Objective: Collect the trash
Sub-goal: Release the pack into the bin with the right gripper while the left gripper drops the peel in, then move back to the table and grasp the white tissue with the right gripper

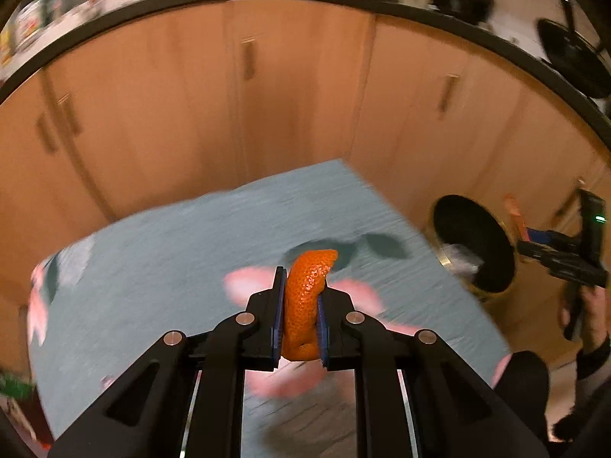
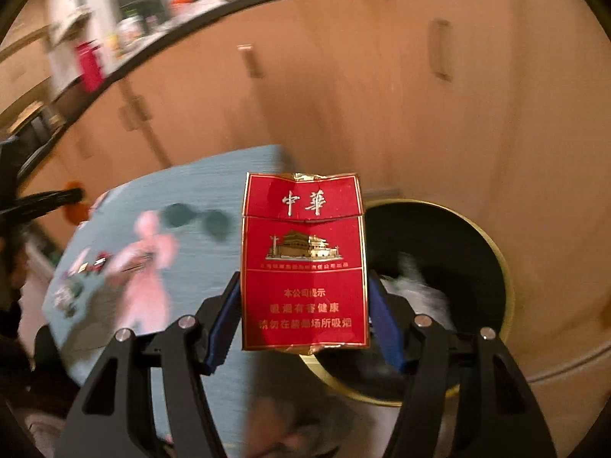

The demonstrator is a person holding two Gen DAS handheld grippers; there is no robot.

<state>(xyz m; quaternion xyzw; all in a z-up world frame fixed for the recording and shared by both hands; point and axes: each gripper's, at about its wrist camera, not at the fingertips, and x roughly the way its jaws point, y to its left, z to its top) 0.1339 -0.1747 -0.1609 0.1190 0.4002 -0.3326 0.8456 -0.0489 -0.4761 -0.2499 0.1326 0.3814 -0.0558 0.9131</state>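
The left hand-held gripper [image 1: 301, 318] is clamped on a curled piece of orange peel [image 1: 305, 297], which stands up between the blue pads above the teal, pink-flowered desk [image 1: 172, 252]. From that camera the black, gold-rimmed trash bin [image 1: 473, 242] sits at about 3 o'clock, well apart from the peel.

The right hand-held gripper [image 2: 305, 315] pinches a red cigarette pack [image 2: 303, 263] by its side edges, and the bin [image 2: 504, 286] opens just behind it, toward 3 o'clock, with crumpled pale wrapping already inside.

The pack looks the riskier item. It is creased at top and bottom, so the walls could buckle under the squeeze and let it twist loose. It also hangs over the near rim rather than the middle of the opening, so an early release may bounce it onto the floor. The peel is slick and curved and may slide out during the long swing to the bin. Both views are motion-blurred, which suggests speed.
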